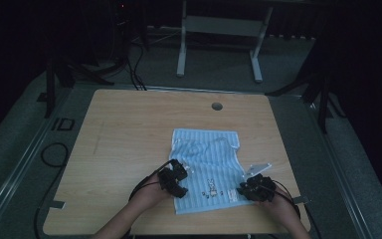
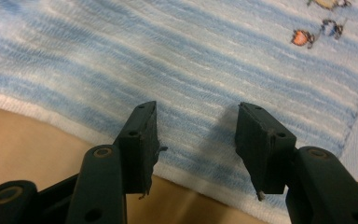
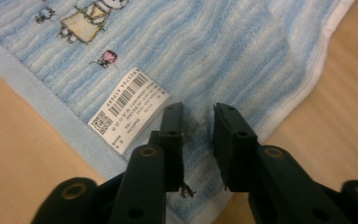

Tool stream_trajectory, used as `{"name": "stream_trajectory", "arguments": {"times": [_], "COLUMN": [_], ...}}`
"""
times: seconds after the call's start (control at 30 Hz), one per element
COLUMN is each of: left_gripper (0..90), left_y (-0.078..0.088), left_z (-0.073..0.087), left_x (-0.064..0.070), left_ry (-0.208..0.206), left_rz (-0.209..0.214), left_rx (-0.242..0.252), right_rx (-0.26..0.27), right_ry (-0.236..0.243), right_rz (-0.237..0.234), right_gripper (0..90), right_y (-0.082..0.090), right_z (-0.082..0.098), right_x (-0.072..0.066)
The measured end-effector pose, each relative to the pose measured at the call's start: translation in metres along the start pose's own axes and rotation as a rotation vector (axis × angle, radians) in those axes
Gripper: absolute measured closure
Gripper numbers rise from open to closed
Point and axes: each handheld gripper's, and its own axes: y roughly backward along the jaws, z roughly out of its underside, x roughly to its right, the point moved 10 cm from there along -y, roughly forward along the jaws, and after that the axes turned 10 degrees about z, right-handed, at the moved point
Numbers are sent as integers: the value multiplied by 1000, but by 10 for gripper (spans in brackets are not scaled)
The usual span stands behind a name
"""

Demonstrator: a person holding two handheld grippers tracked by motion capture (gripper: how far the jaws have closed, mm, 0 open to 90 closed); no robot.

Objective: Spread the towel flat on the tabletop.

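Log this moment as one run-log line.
item: blue striped terry towel flat on wooden table | left gripper: open over near-left edge | right gripper: narrow gap, over near-right corner by white barcode label

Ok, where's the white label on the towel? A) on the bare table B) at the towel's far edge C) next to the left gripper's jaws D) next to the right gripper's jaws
D: the right gripper view shows the label lying on the towel just beside the right gripper.
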Motion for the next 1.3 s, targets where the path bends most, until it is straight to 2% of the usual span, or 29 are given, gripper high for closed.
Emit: {"name": "stream_trajectory", "arguments": {"times": [0.03, 0.07, 0.1, 0.13, 0.17, 0.2, 0.27, 0.33, 0.37, 0.43, 0.57, 0.67, 0.7, 0.73, 0.77, 0.8, 0.83, 0.87, 0.93, 0.97, 1.0, 1.03, 1.1, 1.2, 1.23, 1.3], "left_gripper": [520, 534, 541, 541, 601, 622, 655, 655, 652, 624, 587, 546, 509, 475, 463, 448, 434, 434, 433, 433, 429, 412, 411, 411, 412, 421], "left_y": [0, -2, -2, -2, -2, -3, -5, -5, -6, -7, -9, -7, -4, -2, 2, 4, 6, 8, 8, 12, 13, 13, 10, 3, 0, 0], "left_z": [0, -8, -8, -13, -13, -20, -25, -25, -33, -37, -43, -43, -43, -43, -42, -41, -38, -34, -34, -21, -17, -17, -5, 3, 5, 5], "left_x": [0, -10, -10, -18, -18, -27, -34, -34, -45, -50, -58, -61, -59, -55, -47, -42, -35, -25, -25, -7, -2, -2, 6, 7, 7, 5], "left_ry": [0, 13, 13, 27, 27, 44, 56, 56, 78, 85, 105, 119, 121, 122, 112, 94, 71, 47, 47, 13, 6, 6, -10, -20, -23, -27], "left_rz": [0, -7, -7, -14, -14, -18, -21, -21, -36, -47, -63, -89, -90, -73, -46, -41, -39, -19, -19, 13, 24, 24, 47, 40, 37, 20], "left_rx": [0, 21, 21, 36, 36, 56, 68, 68, 77, 81, 76, 51, 57, 67, 86, 90, 89, 90, 90, 85, 81, 81, 57, 14, 2, 11], "right_rx": [0, 4, 4, 5, 7, 10, 11, 12, 14, 17, -1, -14, -21, -20, -13, 0, 6, 9, 10, 22, 27, 27, 33, -6, -7, -4], "right_ry": [0, -10, -10, -13, -26, -34, -55, -65, -85, -110, -114, -125, -127, -127, -127, -116, -111, -110, -107, -98, -96, -96, -80, -27, -24, -10], "right_rz": [0, 8, 8, 13, 19, 19, 25, 26, 32, 38, 51, 50, 39, 19, 4, -13, -13, -9, -11, -15, -27, -27, -48, -30, -26, 5], "right_gripper": [756, 801, 801, 808, 834, 836, 843, 843, 843, 844, 844, 811, 786, 749, 727, 712, 697, 678, 678, 637, 613, 613, 560, 543, 578, 635], "right_y": [0, -4, -4, -6, -10, -13, -18, -20, -26, -31, -36, -37, -36, -34, -31, -25, -21, -17, -11, -2, 1, 1, 5, -1, -3, -4], "right_z": [0, -5, -5, -7, -11, -14, -19, -22, -28, -33, -41, -43, -42, -42, -41, -39, -37, -34, -29, -21, -18, -18, -8, 0, 0, -1], "right_x": [0, 6, 6, 10, 16, 20, 29, 33, 43, 49, 55, 57, 56, 54, 51, 48, 47, 46, 44, 40, 36, 36, 23, 14, 13, 14]}}
